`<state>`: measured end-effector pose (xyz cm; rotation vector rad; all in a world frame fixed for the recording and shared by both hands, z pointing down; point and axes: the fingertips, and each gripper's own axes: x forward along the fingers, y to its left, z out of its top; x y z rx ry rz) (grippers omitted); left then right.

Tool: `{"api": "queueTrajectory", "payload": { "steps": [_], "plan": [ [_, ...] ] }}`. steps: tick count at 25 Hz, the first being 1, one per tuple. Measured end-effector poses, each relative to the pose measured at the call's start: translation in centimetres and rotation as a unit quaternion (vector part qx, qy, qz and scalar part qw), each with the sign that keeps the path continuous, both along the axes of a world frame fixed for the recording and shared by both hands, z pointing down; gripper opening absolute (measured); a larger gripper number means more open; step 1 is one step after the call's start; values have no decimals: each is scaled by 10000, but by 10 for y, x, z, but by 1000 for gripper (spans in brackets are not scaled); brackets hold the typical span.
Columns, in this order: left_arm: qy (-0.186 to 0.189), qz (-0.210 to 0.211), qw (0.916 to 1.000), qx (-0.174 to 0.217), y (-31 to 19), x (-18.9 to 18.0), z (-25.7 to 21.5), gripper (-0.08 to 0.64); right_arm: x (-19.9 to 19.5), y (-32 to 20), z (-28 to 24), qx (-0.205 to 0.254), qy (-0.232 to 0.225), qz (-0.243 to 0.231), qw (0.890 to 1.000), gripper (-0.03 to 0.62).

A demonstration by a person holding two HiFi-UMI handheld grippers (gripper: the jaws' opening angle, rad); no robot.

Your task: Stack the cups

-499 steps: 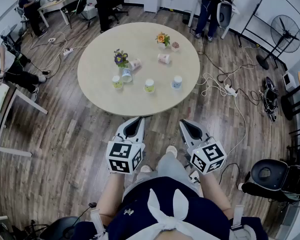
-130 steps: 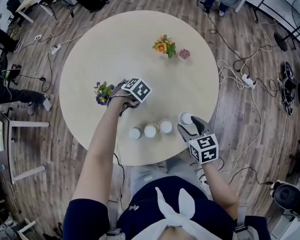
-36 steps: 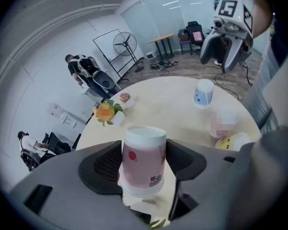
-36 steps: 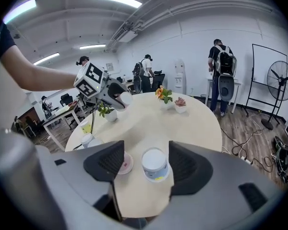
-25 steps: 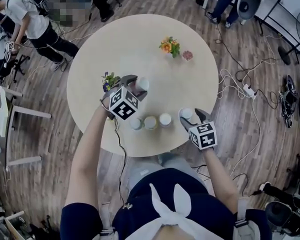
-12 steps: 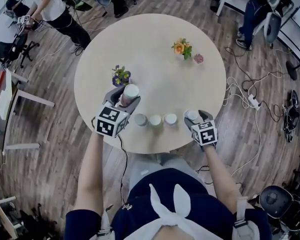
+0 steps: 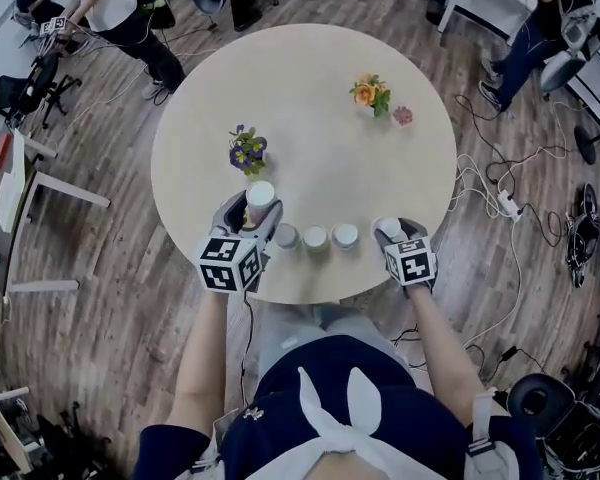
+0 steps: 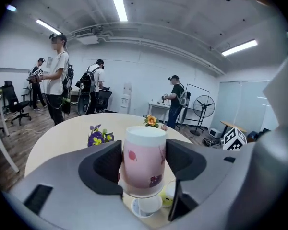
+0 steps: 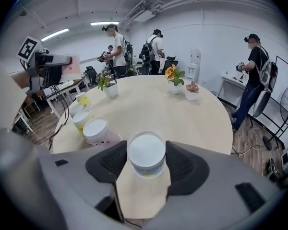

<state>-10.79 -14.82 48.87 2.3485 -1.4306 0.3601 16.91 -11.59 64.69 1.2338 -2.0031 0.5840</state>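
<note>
My left gripper (image 7: pixel 252 211) is shut on a pink cup (image 8: pixel 143 157) and holds it upright. It hangs just above the left end of a row of three cups (image 7: pixel 315 238) near the table's front edge. Under the pink cup, the left gripper view shows a white cup (image 8: pixel 146 206) and a yellow one (image 8: pixel 169 200). At the right end of the row, my right gripper (image 7: pixel 389 232) has just been closing. A white cup (image 9: pixel 145 152) stands on the table between its jaws, and both pads (image 9: pixel 182 164) touch it.
On the round table (image 7: pixel 310 78) a pot of purple flowers (image 7: pixel 247 150) stands just behind the held cup. Orange flowers (image 7: pixel 370 93) and a small pink pot (image 7: pixel 403 116) stand at the far right. People, desks and floor cables surround the table.
My left gripper has rolled the pink cup upright and brought it toward the left end of the row. The right gripper has sunk a little around the white cup.
</note>
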Motion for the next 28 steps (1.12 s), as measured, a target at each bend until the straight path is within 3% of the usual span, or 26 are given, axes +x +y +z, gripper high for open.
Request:
{"api": "queueTrajectory", "payload": {
  "steps": [6,9,19,28],
  "plan": [
    [140,-438,9989,-82,6,-10,9,295,2,4,-11,19,-53,101,9999,255],
    [-18,-564,9984,3,8,-17,6,295,3,6,-27,123,-116,174,9997,255],
    [-472,-414,9975,334,22,-2,-5,295,-2,10,-96,658,-446,181,9967,255],
    [-207,-468,9984,240,34,12,-3,295,-24,17,-118,762,-670,-121,9948,255]
  ]
}}
